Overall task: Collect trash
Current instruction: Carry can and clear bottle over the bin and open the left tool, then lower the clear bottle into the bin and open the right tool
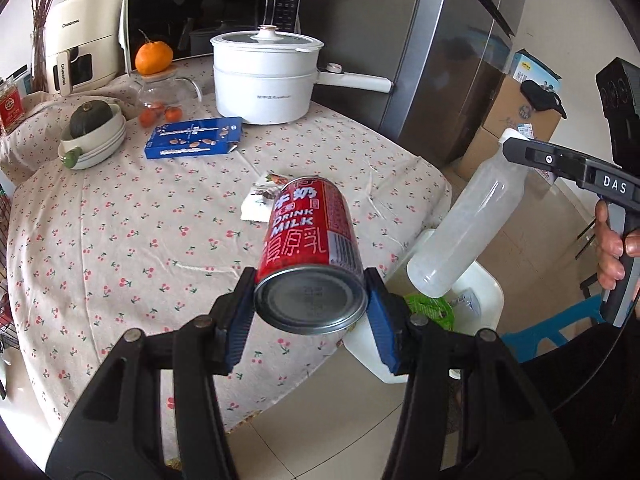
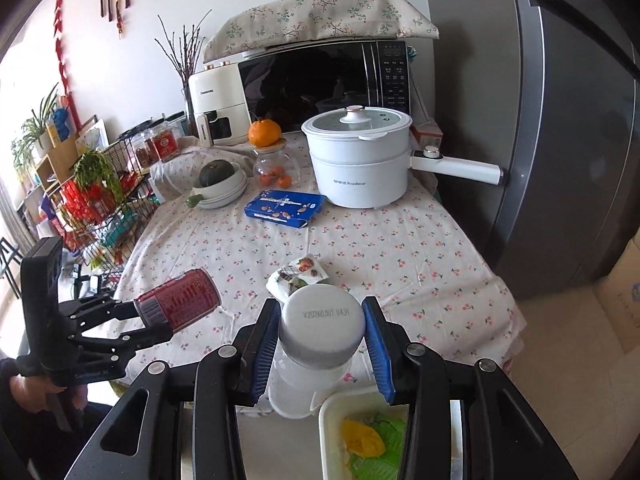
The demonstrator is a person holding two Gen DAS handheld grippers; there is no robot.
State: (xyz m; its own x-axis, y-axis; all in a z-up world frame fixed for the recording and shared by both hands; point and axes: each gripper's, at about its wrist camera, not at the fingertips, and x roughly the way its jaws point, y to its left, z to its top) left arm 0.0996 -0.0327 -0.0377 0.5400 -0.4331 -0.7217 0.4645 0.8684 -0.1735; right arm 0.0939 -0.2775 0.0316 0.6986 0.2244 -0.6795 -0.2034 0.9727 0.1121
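Gripping left tool [image 1: 310, 300]: clamps red milk can [image 1: 312, 240] above tabletop [image 1: 120, 240]
Right tool [image 2: 320, 332]: clamps plastic bottle [image 2: 316, 344] over white bin [image 2: 332, 432]

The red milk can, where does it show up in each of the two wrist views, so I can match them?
Left wrist view: the red milk can fills the centre foreground, clamped in the left hand-held gripper, base toward the camera.
Right wrist view: the can sits at lower left, held over the table edge.
Shared landmark: the white electric pot at the table's far end.
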